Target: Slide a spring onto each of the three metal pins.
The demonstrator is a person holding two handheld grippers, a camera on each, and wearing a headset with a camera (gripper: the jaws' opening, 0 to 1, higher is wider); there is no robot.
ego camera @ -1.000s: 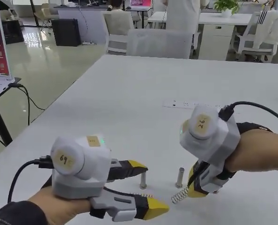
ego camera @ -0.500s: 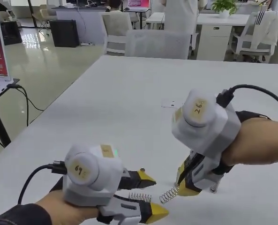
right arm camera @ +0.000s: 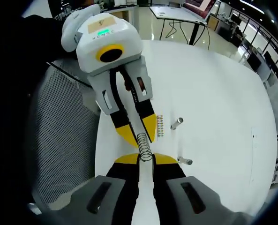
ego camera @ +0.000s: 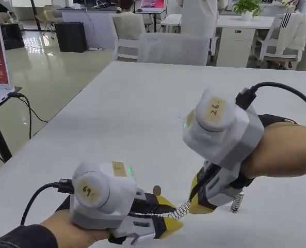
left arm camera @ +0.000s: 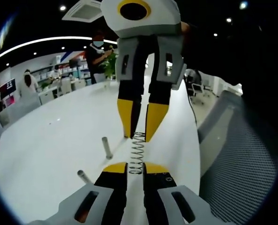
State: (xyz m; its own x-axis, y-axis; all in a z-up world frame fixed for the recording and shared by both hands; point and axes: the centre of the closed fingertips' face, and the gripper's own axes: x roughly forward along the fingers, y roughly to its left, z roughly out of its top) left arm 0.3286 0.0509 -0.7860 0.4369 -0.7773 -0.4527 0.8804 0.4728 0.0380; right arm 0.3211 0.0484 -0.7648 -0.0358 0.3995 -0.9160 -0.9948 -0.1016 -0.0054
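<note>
So the spring (left arm camera: 137,151) is strung between the two grippers. The left gripper (left arm camera: 135,168) has its jaws pinched on one end, and the right gripper (right arm camera: 146,159) has its jaws pinched on the other. That puts the spring's long axis jaw to jaw, roughly level just above the bench (ego camera: 142,113). The nearest bare pin (left arm camera: 107,147) stands upright just beside it, closer to the left gripper's tips. My guess is one end has to be let go and the spring tipped vertical before it'll drop over that pin. A loose spring (right arm camera: 160,125) lies flat on the bench nearby.
</note>
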